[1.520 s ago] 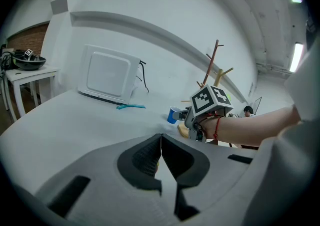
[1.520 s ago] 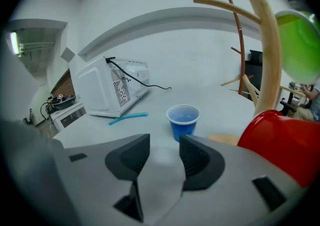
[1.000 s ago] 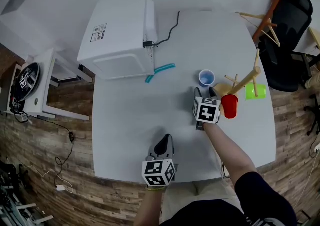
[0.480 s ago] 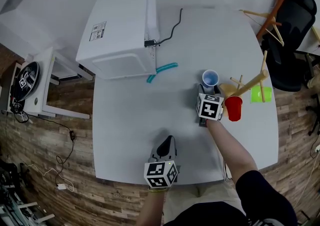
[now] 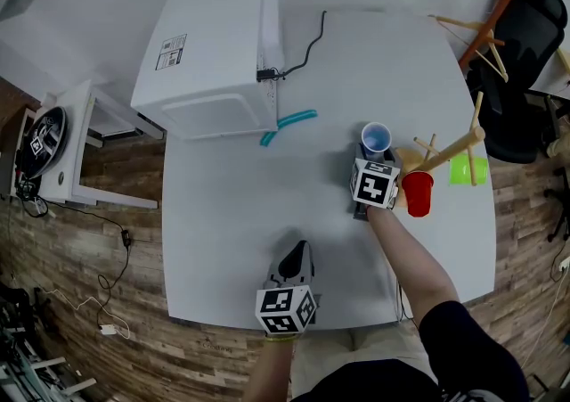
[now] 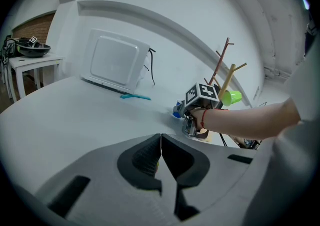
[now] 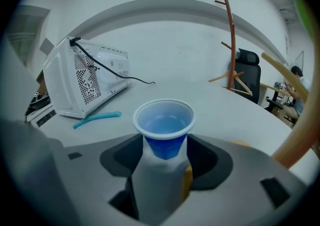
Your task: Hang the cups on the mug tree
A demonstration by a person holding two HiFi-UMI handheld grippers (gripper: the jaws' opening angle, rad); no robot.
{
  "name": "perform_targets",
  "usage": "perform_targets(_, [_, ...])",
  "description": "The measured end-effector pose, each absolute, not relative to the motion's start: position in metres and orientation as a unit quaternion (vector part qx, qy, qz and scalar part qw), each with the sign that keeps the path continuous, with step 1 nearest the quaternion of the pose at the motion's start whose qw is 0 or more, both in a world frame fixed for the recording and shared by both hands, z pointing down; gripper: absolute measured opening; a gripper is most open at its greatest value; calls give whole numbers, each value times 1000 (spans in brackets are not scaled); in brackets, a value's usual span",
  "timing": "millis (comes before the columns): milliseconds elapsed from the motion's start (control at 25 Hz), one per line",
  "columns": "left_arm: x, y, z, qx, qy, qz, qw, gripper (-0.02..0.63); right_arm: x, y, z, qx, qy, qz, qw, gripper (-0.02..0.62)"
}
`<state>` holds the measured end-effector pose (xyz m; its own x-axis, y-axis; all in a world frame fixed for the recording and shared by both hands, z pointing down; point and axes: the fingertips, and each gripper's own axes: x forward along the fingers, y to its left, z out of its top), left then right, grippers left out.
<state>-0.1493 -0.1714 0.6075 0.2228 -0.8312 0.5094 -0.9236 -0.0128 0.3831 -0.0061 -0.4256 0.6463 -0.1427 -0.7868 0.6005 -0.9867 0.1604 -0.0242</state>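
My right tongs (image 5: 375,159) gape around the empty, upright blue cup (image 7: 164,129); left tongs (image 6: 160,156) pressed together near the table (image 5: 240,213) edge.

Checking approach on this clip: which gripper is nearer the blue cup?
Right. The right gripper has the blue cup between its open fingers; the left gripper is shut near the table's front edge, well away.

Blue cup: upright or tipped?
Upright. The blue cup stands base-down on the table with its open rim up; the head view looks straight down into its mouth.
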Motion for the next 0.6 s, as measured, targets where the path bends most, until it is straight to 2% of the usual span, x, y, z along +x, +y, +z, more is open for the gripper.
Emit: perform_targets(600, [-148, -174, 606, 710, -617, 68, 332, 20, -9, -422, 644, 608, -729, 207, 234, 253])
